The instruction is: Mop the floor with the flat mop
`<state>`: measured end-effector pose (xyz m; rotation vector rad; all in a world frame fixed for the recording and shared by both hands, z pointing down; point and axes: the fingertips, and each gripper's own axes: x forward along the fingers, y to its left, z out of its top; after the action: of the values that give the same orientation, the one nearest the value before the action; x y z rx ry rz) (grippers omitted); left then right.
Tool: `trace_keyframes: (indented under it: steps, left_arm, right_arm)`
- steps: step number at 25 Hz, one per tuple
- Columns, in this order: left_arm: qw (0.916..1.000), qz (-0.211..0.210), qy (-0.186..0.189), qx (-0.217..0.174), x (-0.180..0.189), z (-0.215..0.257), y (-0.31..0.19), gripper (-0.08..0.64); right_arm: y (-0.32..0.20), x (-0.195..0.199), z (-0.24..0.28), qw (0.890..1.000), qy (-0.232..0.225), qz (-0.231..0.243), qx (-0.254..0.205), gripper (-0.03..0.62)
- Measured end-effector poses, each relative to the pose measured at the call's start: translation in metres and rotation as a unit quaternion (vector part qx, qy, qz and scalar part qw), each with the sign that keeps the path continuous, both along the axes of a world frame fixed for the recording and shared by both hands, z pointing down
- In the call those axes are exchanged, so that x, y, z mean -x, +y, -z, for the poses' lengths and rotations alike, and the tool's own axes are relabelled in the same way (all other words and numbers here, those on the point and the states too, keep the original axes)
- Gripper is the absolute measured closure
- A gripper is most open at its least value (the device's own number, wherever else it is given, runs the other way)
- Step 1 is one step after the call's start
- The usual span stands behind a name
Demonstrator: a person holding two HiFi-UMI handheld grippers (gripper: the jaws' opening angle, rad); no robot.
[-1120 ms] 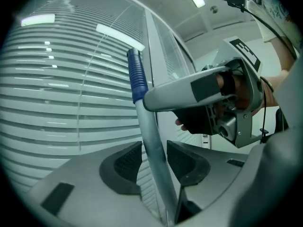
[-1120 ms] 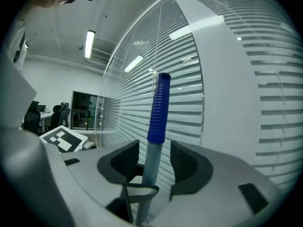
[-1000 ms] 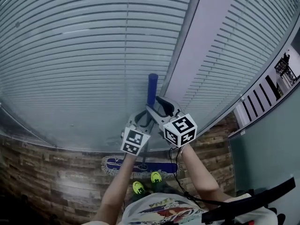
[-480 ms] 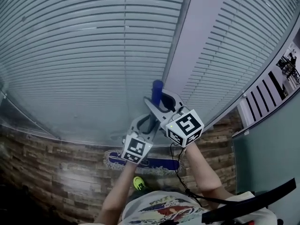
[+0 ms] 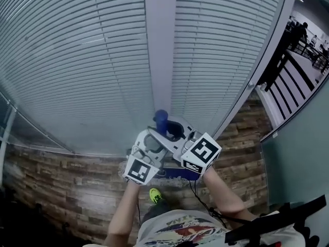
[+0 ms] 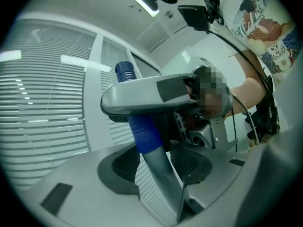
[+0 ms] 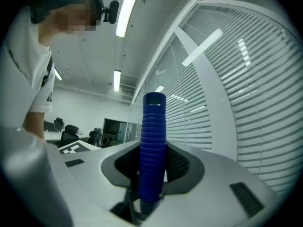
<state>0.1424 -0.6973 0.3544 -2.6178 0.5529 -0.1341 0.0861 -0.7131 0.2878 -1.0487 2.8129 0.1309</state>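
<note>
In the head view the flat mop stands upright in front of me, its blue grip [image 5: 161, 116] topping a grey pole. The mop head [image 5: 175, 177] lies on the floor, mostly hidden under the grippers. My left gripper [image 5: 157, 137] holds the lower part. In the left gripper view the grey pole [image 6: 158, 162] crosses slantwise between its pads. These jaws [image 6: 156, 167] have just been opening slightly, but the pads still touch the pole. My right gripper [image 5: 172, 127] sits higher. Its jaws [image 7: 152, 169] have just been closing and pinch the ribbed blue grip [image 7: 153, 141].
A glass wall with slatted blinds and a white pillar [image 5: 159, 45] rises straight ahead. Wood-plank floor [image 5: 61, 189] runs along its foot. A green shoe [image 5: 154, 194] is below the grippers. A frosted glass partition [image 5: 298, 163] stands on the right, and office chairs [image 7: 71, 134] are behind.
The view has swung, so the white pillar now stands at centre. Both grippers and the handle have shifted with it. The mop head has slid under the grippers, and only one shoe shows.
</note>
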Motion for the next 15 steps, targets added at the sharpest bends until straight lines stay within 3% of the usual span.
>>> trace_keyframes:
  steps: [4, 9, 12, 15]
  left_arm:
    - [0.9997, 0.004, 0.020, 0.013, -0.023, -0.011, 0.065, 0.373]
    - [0.9964, 0.010, 0.058, 0.062, -0.044, -0.017, 0.145, 0.419]
    - [0.9967, 0.011, 0.040, 0.069, -0.055, -0.027, 0.177, 0.423]
    - [0.9963, 0.014, -0.001, 0.085, -0.063, -0.045, 0.209, 0.442]
  right_arm:
    - [0.071, -0.021, -0.011, 0.999, -0.003, 0.029, -0.013, 0.471]
    - [0.159, -0.039, -0.016, 0.997, 0.001, 0.074, -0.026, 0.474]
    - [0.194, -0.050, -0.024, 0.995, 0.004, 0.099, -0.023, 0.474]
    - [0.231, -0.056, -0.035, 0.990, 0.042, 0.132, -0.020, 0.474]
